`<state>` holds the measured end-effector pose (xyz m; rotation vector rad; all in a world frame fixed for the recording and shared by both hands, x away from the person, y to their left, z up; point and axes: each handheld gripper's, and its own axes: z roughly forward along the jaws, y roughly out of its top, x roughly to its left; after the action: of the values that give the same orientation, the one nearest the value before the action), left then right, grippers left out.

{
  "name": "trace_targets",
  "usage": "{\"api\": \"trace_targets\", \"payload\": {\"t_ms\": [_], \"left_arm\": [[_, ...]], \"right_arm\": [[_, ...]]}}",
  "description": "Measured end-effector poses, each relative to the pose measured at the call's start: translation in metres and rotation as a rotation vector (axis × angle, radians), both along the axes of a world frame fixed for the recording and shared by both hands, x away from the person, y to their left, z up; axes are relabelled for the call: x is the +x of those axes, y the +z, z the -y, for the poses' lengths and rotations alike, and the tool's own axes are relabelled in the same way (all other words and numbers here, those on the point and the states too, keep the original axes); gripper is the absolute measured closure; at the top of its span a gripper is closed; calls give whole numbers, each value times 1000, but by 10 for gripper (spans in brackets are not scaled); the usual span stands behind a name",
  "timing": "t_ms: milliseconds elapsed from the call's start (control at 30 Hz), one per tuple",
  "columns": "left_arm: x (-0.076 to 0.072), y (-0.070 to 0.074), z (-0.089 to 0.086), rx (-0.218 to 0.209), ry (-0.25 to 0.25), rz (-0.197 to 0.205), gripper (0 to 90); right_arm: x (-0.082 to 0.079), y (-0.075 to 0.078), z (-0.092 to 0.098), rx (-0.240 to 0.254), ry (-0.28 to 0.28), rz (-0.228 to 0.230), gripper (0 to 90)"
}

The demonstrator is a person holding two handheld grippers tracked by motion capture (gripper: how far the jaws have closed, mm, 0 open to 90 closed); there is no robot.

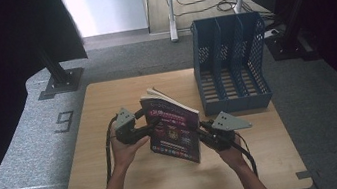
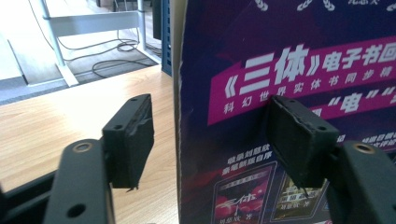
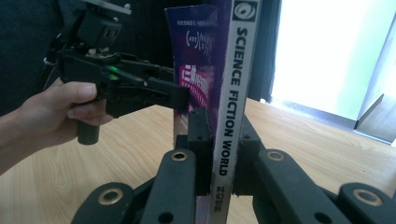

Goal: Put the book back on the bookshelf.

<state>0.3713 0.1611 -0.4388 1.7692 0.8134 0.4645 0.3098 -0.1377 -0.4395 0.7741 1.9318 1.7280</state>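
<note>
High view had the left gripper (image 1: 153,125) at the fore-edge side of the magazine (image 1: 174,129), which stood upright on the wooden table (image 1: 119,182), in front of the blue mesh file rack (image 1: 230,65). Left gripper view showed its jaws apart, straddling the page edge, pads off the cover. Right gripper (image 3: 219,154) was clamped on the spine, printed "SCIENCE FICTION WORLD". Judged thin, light, floppy softcover with a glossy, likely slippery cover; pages fanned at the top. Best hold looked like the spine, low down, where it was stiffest; a fore-edge pinch would probably bend or splay the pages.
</note>
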Motion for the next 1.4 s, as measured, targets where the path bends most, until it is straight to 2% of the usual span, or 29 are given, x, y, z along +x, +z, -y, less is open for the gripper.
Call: {"api": "trace_targets", "payload": {"t_ms": [167, 367, 600, 733, 800, 967, 1200, 1300, 1400], "left_arm": [[3, 4, 2, -5, -21, 1, 308], [6, 3, 1, -30, -42, -14, 308], [9, 5, 4, -11, -47, -18, 273], [10, 6, 7, -21, -76, -20, 279], [10, 6, 8, -11, -73, -17, 284], [10, 7, 5, -26, -82, -32, 301], [11, 5, 5, -20, -80, -38, 304], [12, 4, 6, -14, -74, -42, 304], [14, 3, 4, -27, -77, -44, 304]], "right_arm": [[-1, 1, -1, -7, 13, 5, 810], [-2, 1, -2, -10, 29, 8, 810], [-2, 0, -2, -13, 28, 13, 811], [-2, 0, -2, -10, 25, 12, 810], [-2, 0, -2, -9, 22, 12, 810], [-1, 0, -2, -11, 20, 15, 806], [3, 2, -3, -36, 6, 14, 768], [6, 3, -4, -53, -2, 13, 786], [6, 3, -5, -53, 5, 12, 795]]}}
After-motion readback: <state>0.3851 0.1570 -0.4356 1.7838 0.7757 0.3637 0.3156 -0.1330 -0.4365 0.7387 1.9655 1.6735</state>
